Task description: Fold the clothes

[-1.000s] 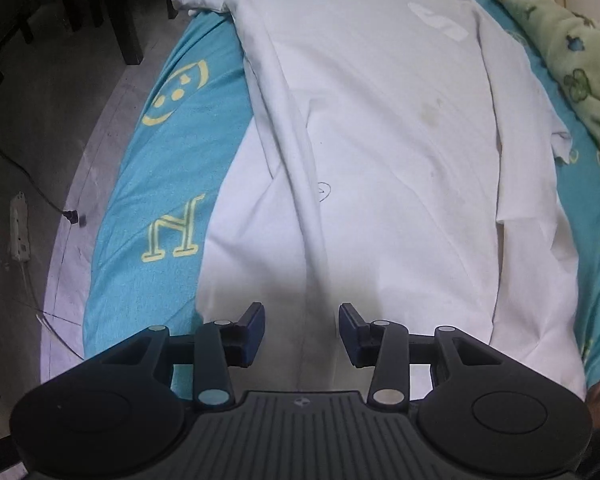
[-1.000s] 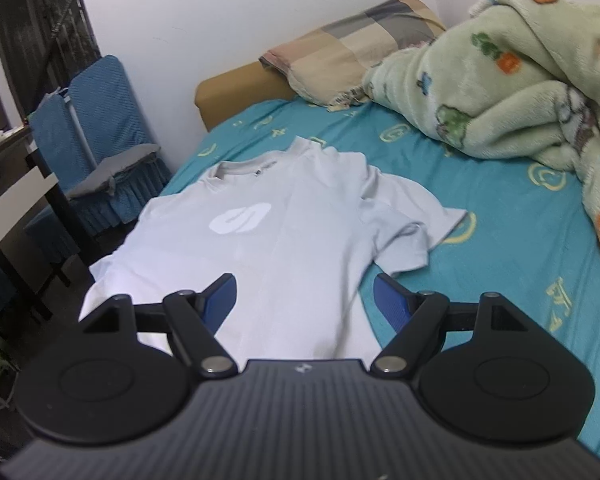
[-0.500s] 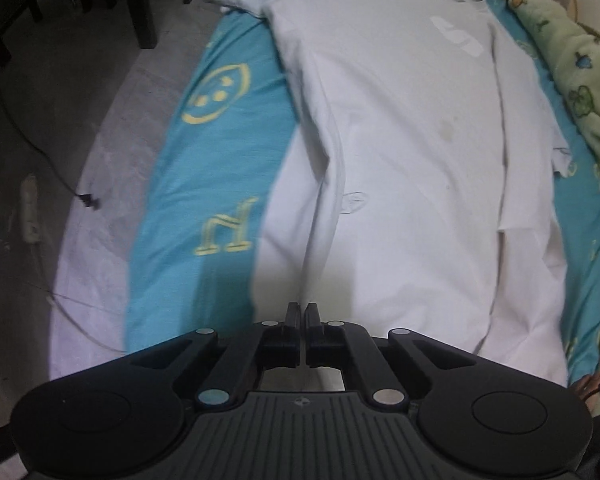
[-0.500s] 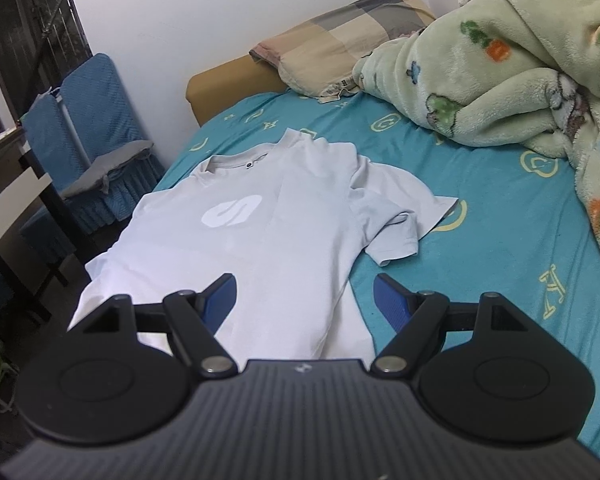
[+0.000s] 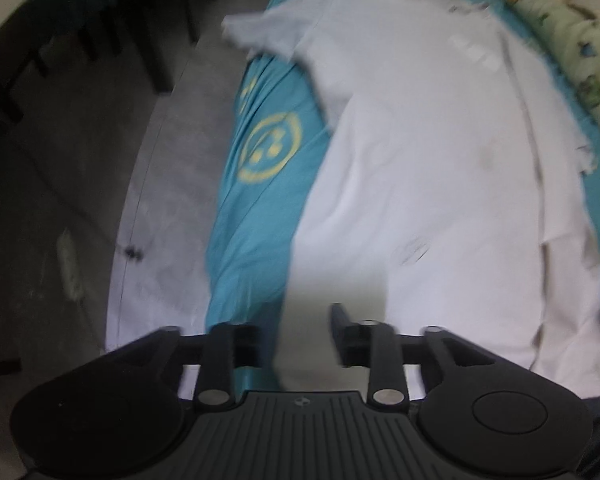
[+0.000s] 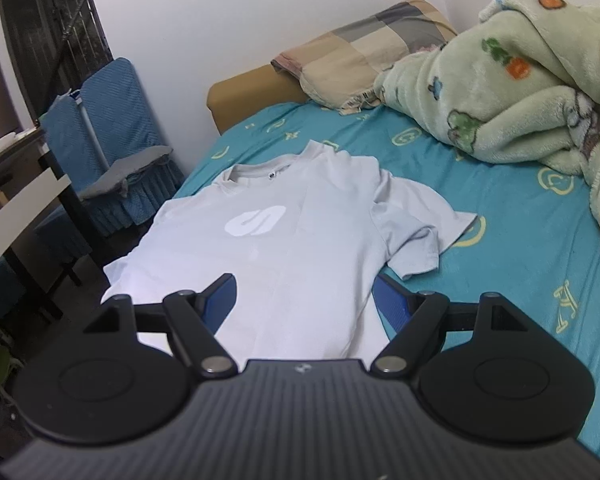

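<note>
A white T-shirt lies spread face up on a teal bed sheet, its collar at the far end. It also shows in the right wrist view, with a white logo on the chest. My left gripper is open and empty over the shirt's near left hem; the view is blurred. My right gripper is open and empty above the shirt's lower part.
A green fleece blanket is heaped at the right of the bed. A patchwork pillow lies at the head. Blue covered chairs and a table stand left of the bed. The floor lies beyond the bed's left edge.
My left gripper shut on the shirt's left side fold half a second ago, and now it is open again and has shifted left. My right gripper stayed open and moved slightly.
</note>
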The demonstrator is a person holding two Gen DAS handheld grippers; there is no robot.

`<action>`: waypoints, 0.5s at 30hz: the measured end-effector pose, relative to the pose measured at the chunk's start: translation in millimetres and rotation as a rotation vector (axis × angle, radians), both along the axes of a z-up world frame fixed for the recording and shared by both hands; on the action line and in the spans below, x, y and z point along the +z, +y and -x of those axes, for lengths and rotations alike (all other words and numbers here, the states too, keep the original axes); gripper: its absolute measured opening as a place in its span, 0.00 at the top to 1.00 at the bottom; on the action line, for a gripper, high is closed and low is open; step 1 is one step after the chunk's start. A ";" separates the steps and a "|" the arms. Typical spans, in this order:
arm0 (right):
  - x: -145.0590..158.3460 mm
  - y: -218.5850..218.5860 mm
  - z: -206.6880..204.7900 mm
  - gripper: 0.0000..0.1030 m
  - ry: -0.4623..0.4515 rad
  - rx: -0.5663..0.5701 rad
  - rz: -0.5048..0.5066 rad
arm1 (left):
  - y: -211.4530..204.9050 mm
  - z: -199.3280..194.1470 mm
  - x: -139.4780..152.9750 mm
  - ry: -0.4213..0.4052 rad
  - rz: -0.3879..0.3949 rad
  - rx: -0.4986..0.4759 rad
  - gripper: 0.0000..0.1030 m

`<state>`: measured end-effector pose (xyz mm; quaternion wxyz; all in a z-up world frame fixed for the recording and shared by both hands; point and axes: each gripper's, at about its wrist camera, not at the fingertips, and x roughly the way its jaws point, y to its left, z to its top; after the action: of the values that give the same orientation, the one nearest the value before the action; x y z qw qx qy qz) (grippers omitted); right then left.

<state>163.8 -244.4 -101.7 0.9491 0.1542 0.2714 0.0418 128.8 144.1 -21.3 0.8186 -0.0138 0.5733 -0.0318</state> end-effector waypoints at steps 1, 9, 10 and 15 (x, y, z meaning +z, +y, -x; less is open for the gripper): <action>1.0 0.3 0.3 0.25 -0.008 -0.001 0.002 | -11.2 -0.4 6.7 -0.056 0.014 -0.022 0.47; 8.5 0.6 4.2 0.25 -0.083 -0.013 0.039 | -118.5 0.9 47.0 -0.406 0.206 -0.151 0.18; 9.1 1.0 4.3 0.25 -0.090 -0.014 0.048 | -131.2 1.2 46.6 -0.449 0.210 -0.170 0.18; 7.4 0.1 5.4 0.25 -0.106 -0.019 0.083 | -155.1 -2.9 -4.4 -0.608 0.182 -0.150 0.03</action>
<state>158.4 -244.4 -94.2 0.9681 0.1147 0.2209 0.0296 131.7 -11.0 -25.7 0.9431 -0.0346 0.2968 -0.1458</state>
